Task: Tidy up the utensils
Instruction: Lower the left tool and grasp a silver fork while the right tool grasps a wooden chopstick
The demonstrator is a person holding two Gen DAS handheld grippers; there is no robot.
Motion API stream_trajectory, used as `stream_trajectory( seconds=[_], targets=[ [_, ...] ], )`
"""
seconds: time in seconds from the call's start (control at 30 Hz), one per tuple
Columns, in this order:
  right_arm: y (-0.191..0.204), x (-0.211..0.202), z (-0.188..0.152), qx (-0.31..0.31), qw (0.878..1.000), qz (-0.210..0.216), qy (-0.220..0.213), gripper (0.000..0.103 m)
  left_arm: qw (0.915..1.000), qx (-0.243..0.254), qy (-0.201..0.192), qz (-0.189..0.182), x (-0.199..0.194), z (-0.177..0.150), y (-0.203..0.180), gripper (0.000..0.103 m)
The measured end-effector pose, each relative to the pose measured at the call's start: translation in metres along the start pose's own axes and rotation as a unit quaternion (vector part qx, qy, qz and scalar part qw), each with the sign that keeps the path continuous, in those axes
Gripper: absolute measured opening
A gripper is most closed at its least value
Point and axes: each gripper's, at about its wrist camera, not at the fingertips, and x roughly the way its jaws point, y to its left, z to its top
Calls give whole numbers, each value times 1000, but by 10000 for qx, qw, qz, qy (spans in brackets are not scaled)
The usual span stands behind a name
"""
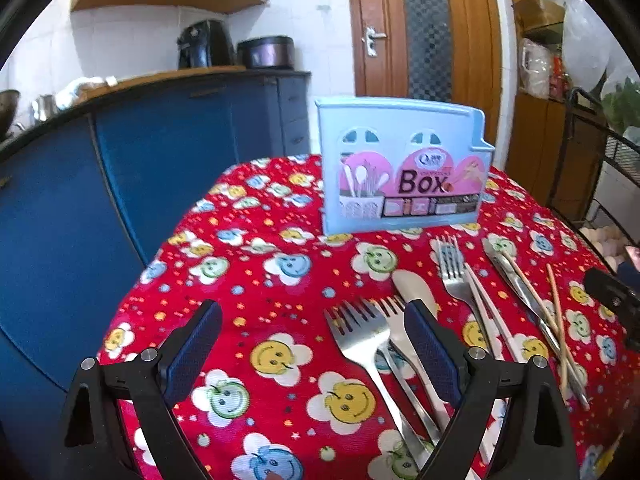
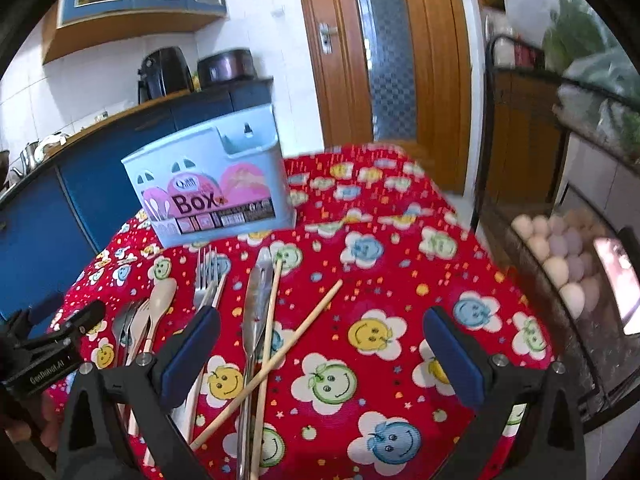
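Left gripper (image 1: 312,344): spread wide, empty, above forks (image 1: 360,336). Right gripper (image 2: 320,344): spread wide, empty, above crossed chopsticks (image 2: 268,340). Utensils: loose on red tablecloth (image 1: 248,264). Blue holder box (image 1: 404,168): upright behind them

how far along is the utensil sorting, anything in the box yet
Nothing looks done: no utensil shows above the rim of the blue box. Nothing is in hand either; the left tool and right tool are both open and empty. Left to sort: the forks, knife and crossed chopsticks, all lying on the red tablecloth.
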Motion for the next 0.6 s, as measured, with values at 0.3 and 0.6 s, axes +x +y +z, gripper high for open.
stream_trajectory(
  seconds=[0.3, 0.6],
  targets=[
    [-9, 26, 7, 246, 9960, 202, 832, 75, 9964, 336, 745, -218, 18, -4, -6, 92],
    [-13, 44, 10, 396, 9902, 400, 1280, 73, 9915, -134, 1231, -405, 41, -8, 12, 91]
  ],
)
